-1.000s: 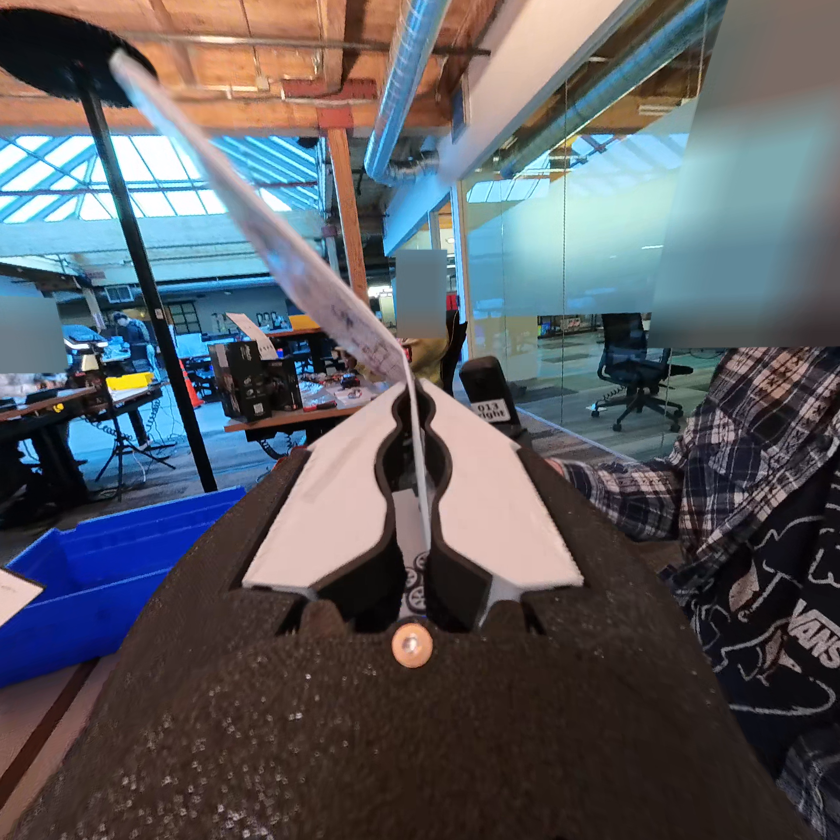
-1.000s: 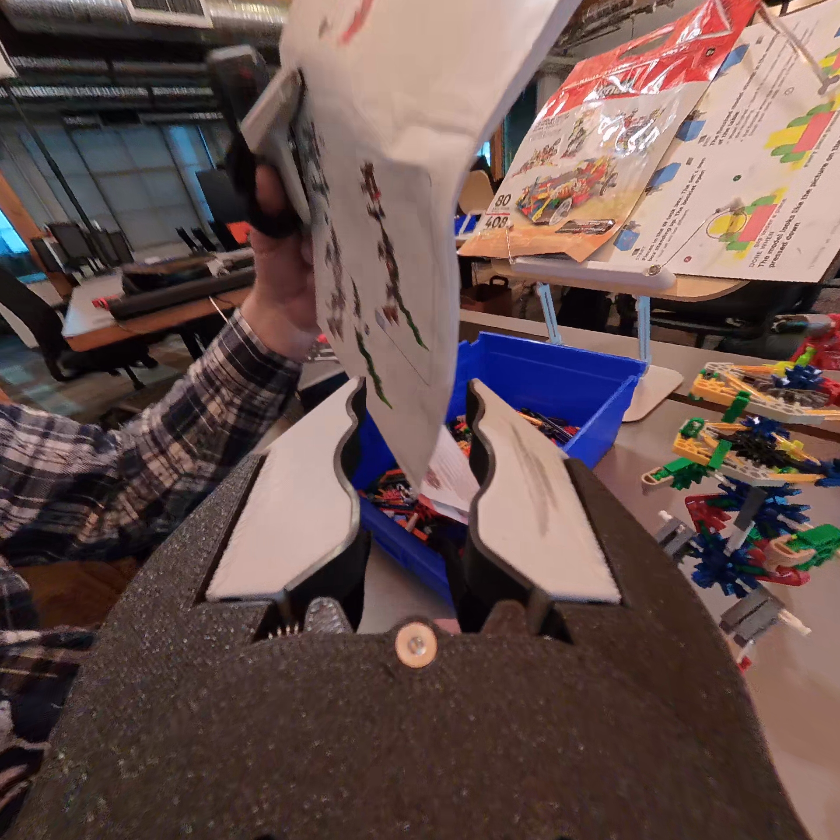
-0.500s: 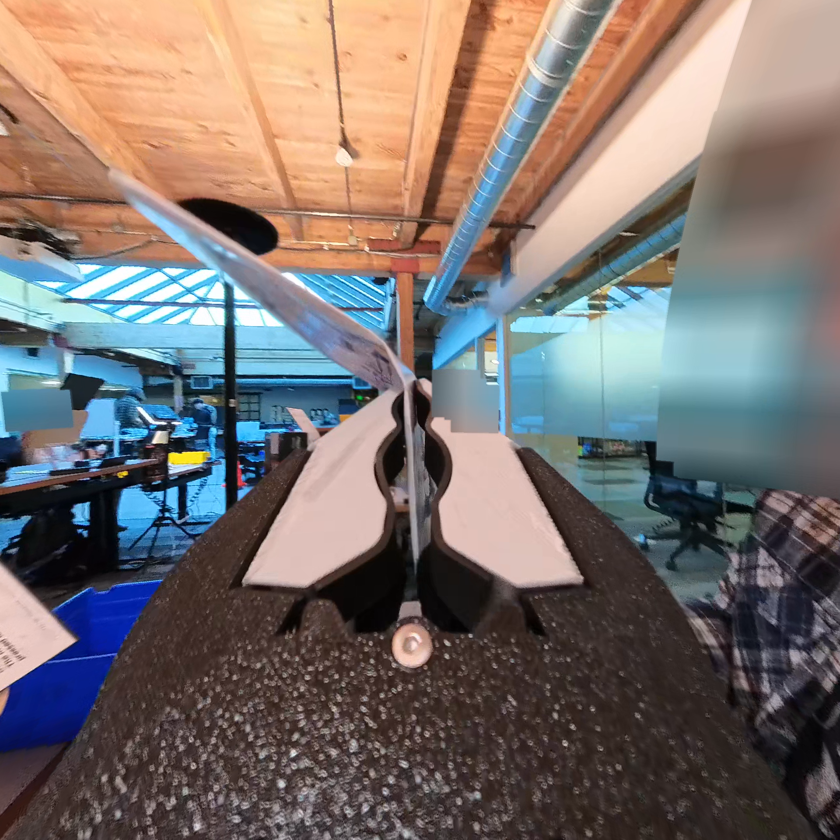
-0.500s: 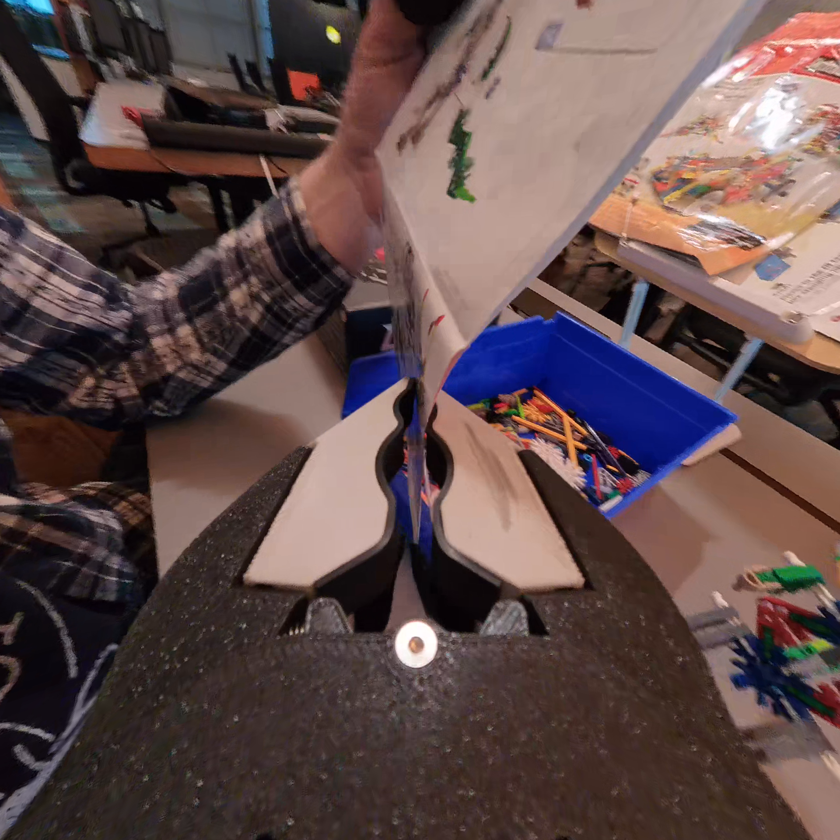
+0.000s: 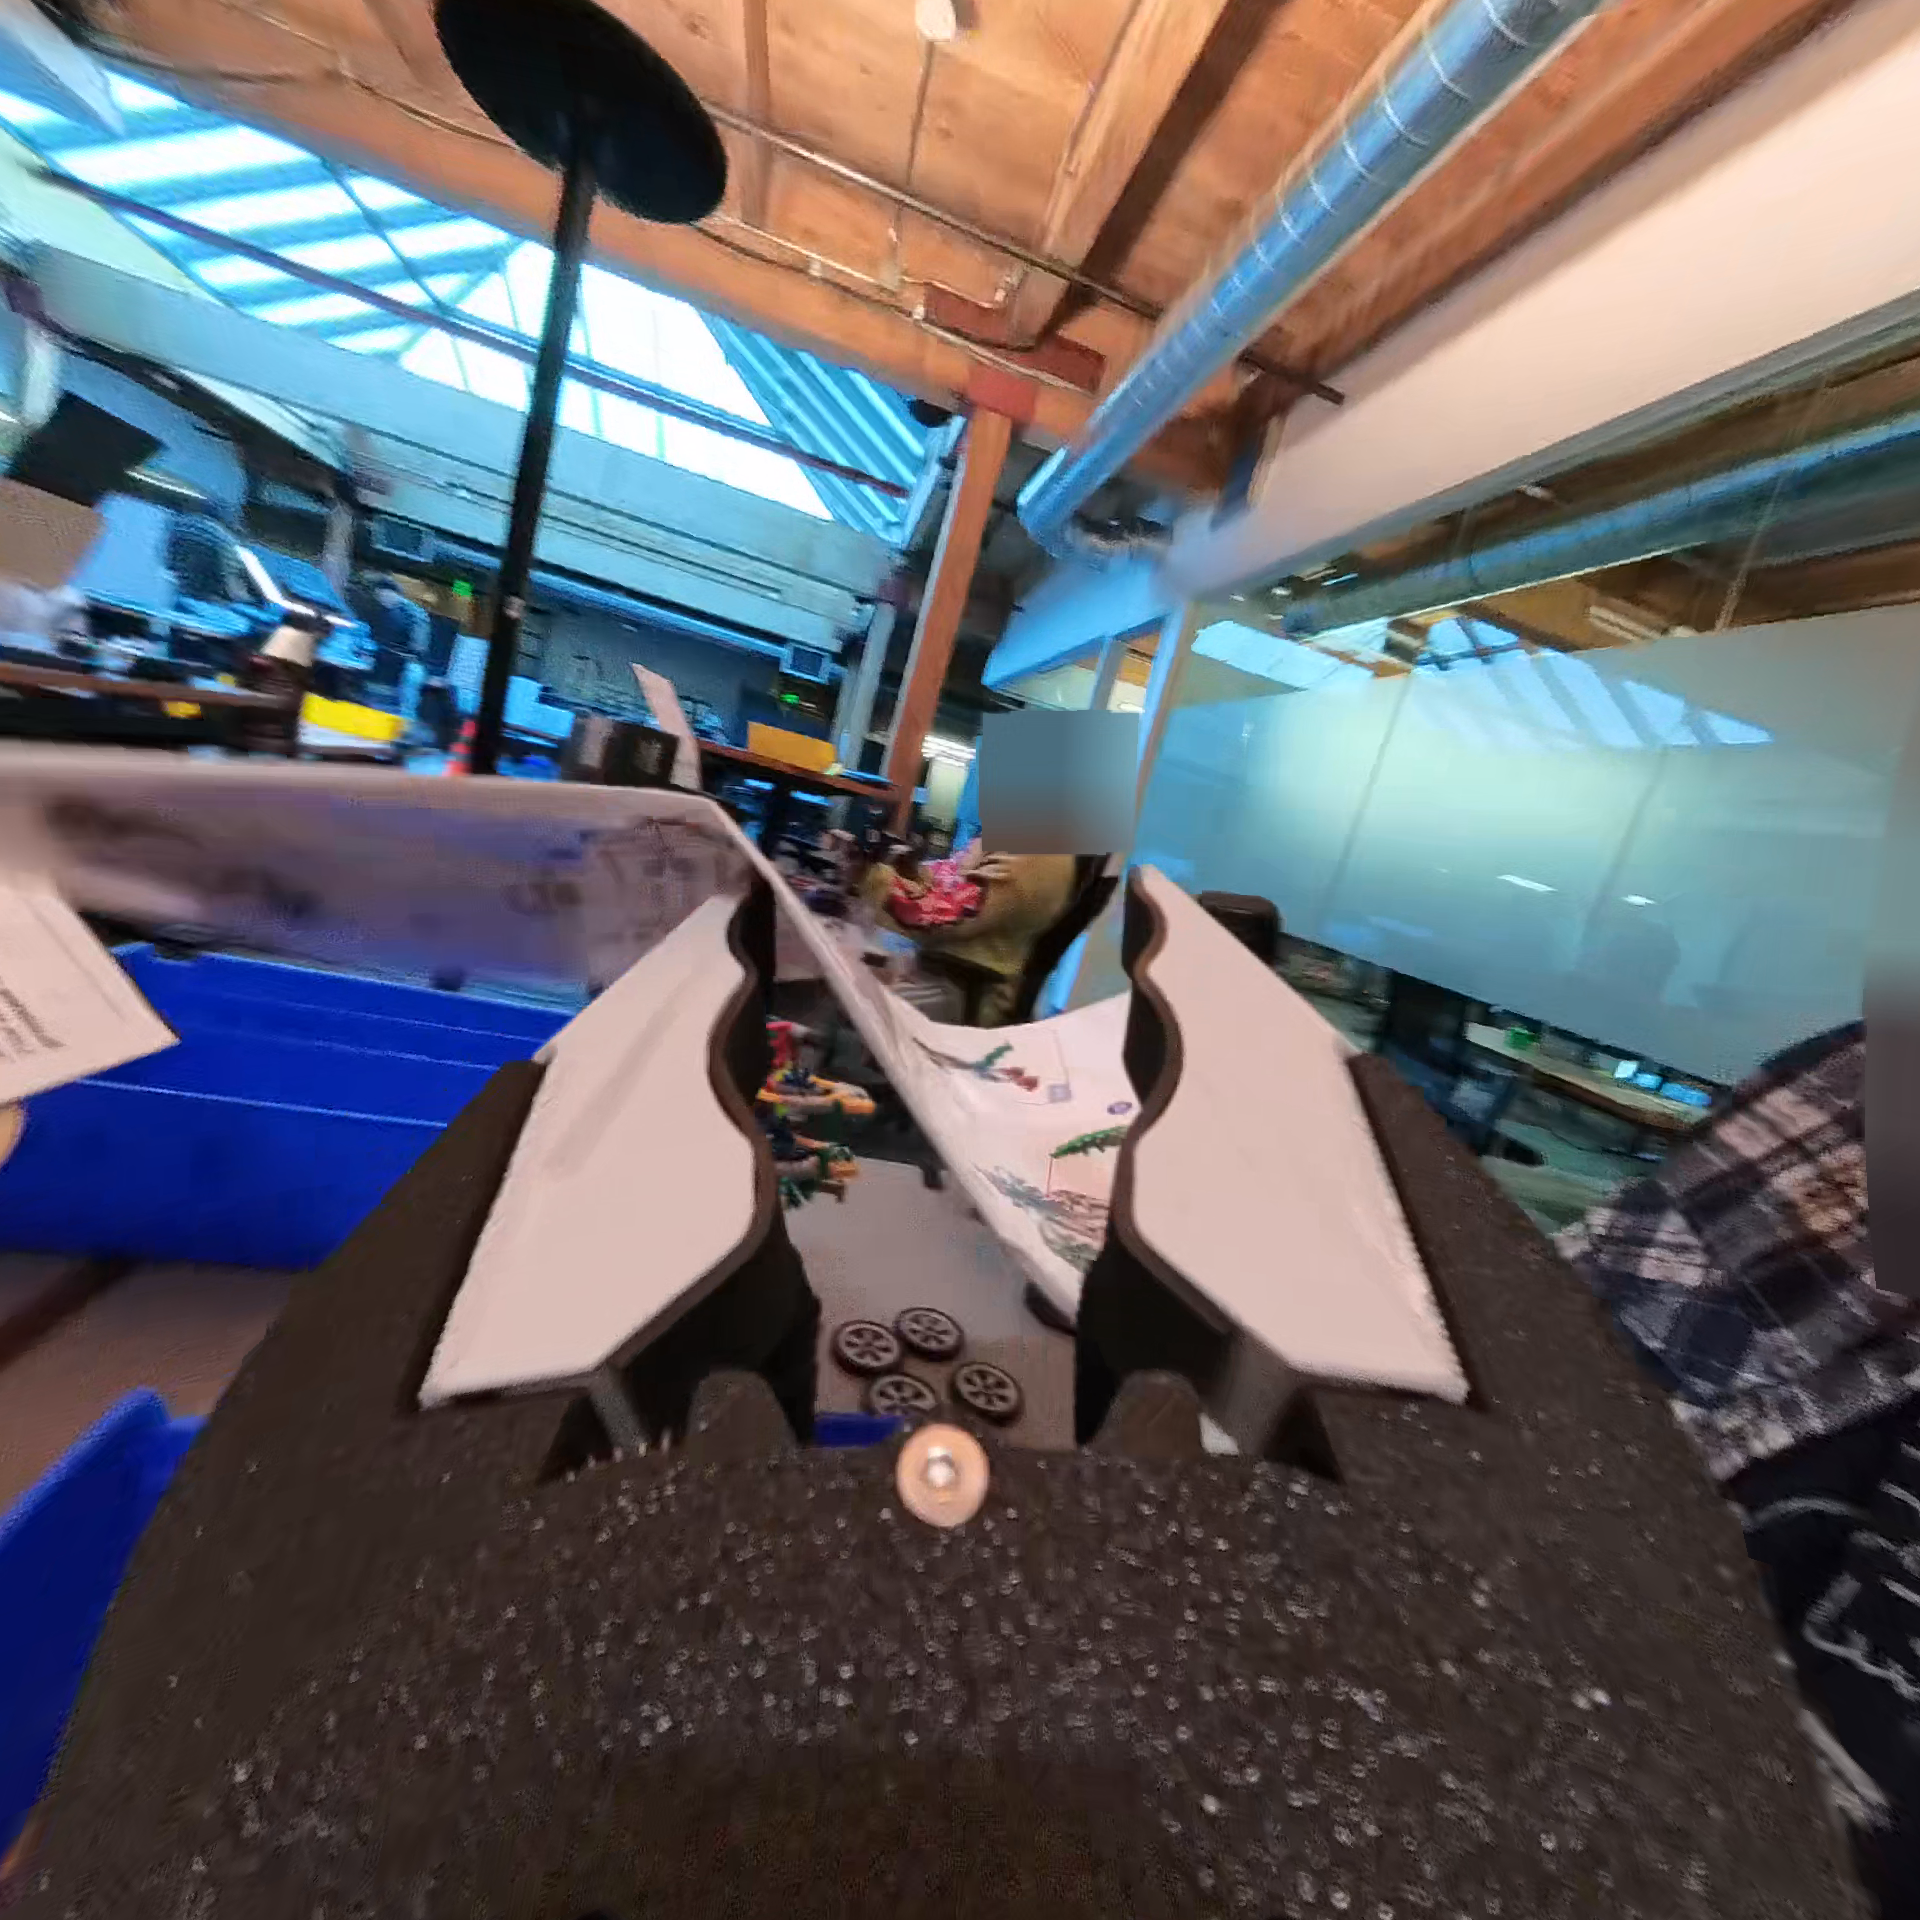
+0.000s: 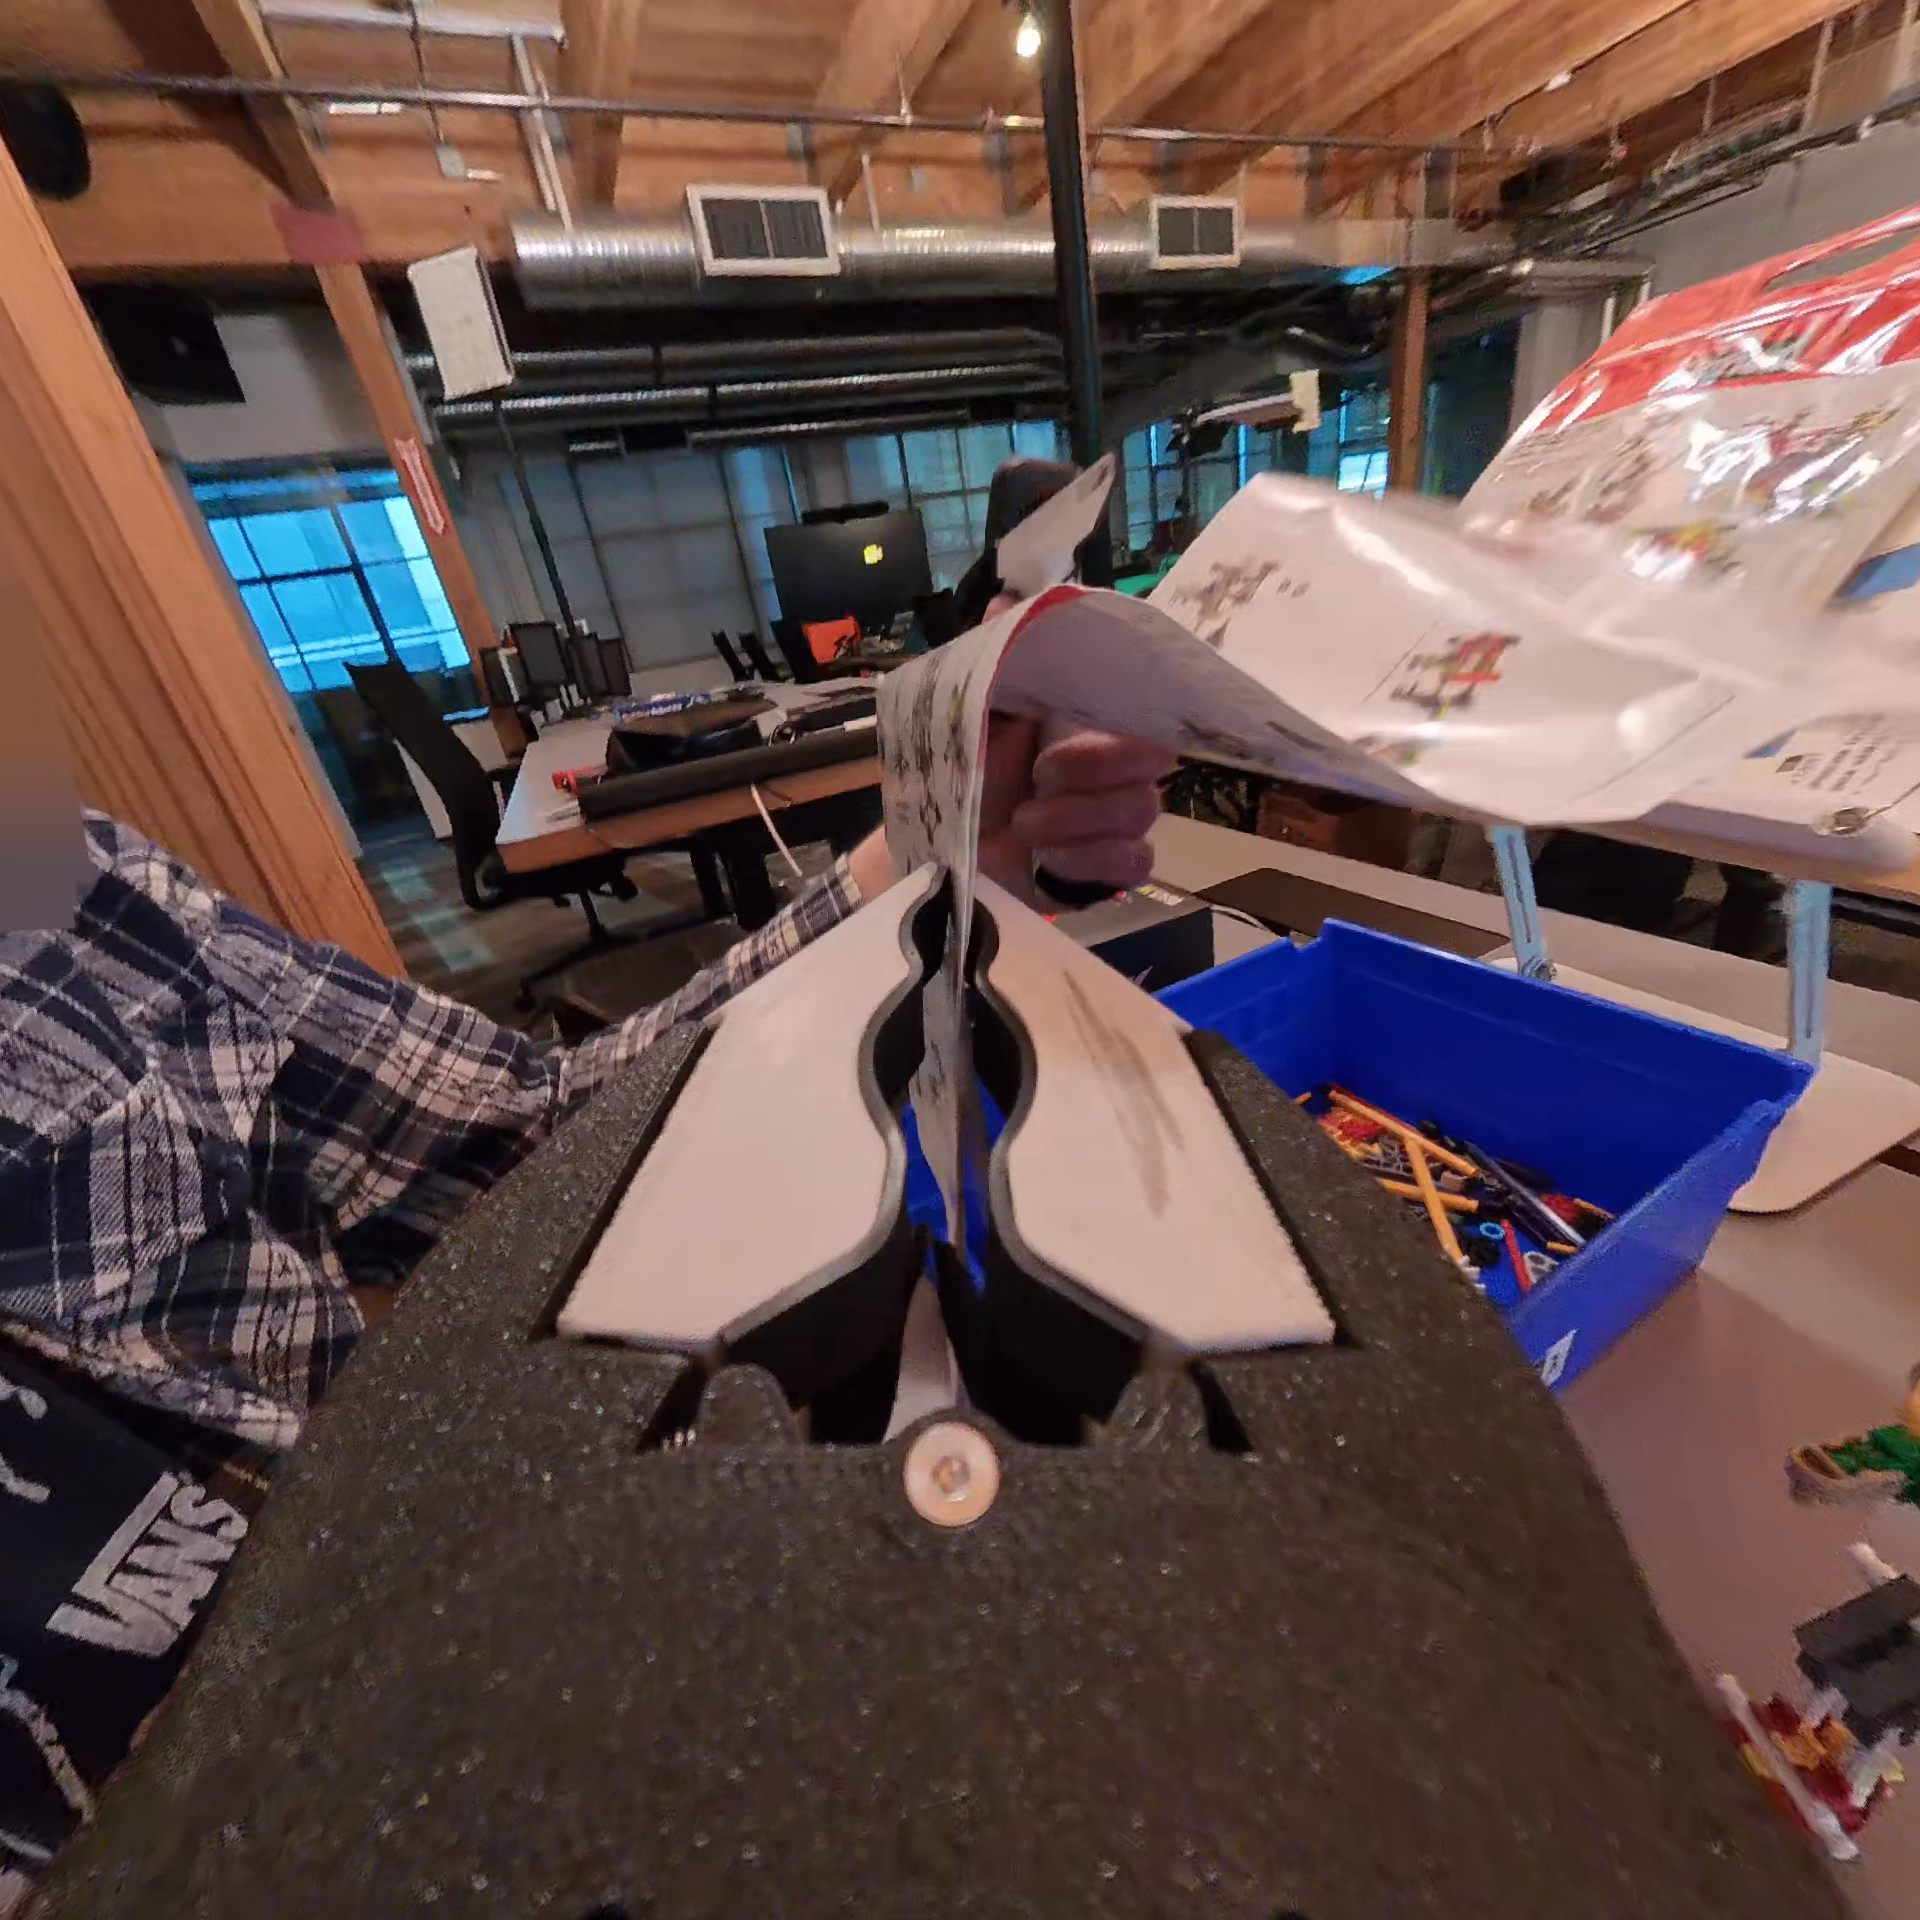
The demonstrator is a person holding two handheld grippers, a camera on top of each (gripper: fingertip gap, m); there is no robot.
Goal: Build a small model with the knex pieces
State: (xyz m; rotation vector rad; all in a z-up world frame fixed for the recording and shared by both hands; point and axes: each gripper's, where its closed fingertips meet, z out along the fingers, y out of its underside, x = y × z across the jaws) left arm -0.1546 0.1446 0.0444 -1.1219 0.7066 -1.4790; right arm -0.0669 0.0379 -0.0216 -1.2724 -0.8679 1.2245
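Observation:
A white printed instruction sheet (image 6: 1299, 675) is pinched at one edge between the fingers of my right gripper (image 6: 961, 885), which is shut on it. The sheet rises from the jaws and curls over to the right. My left gripper (image 5: 945, 894) is open; the same sheet (image 5: 966, 1081) slants loosely through the gap between its fingers, ungripped. A person's hand (image 6: 1070, 800) in a plaid sleeve shows just behind the sheet. Small black wheels (image 5: 925, 1361) lie on the table below the left gripper.
A blue bin (image 6: 1507, 1049) of loose coloured rods and connectors stands right of the right gripper; a blue bin (image 5: 260, 1091) also shows at the left. A tilted stand (image 6: 1766, 520) bears printed sheets. Built toy models (image 6: 1860, 1455) lie at the right. My hands' fingertips stand some 15 cm from each other.
The right gripper closed on the sheet's edge. The left gripper, shut on the sheet before, has opened and let it go. The sheet now flops over from the right gripper.

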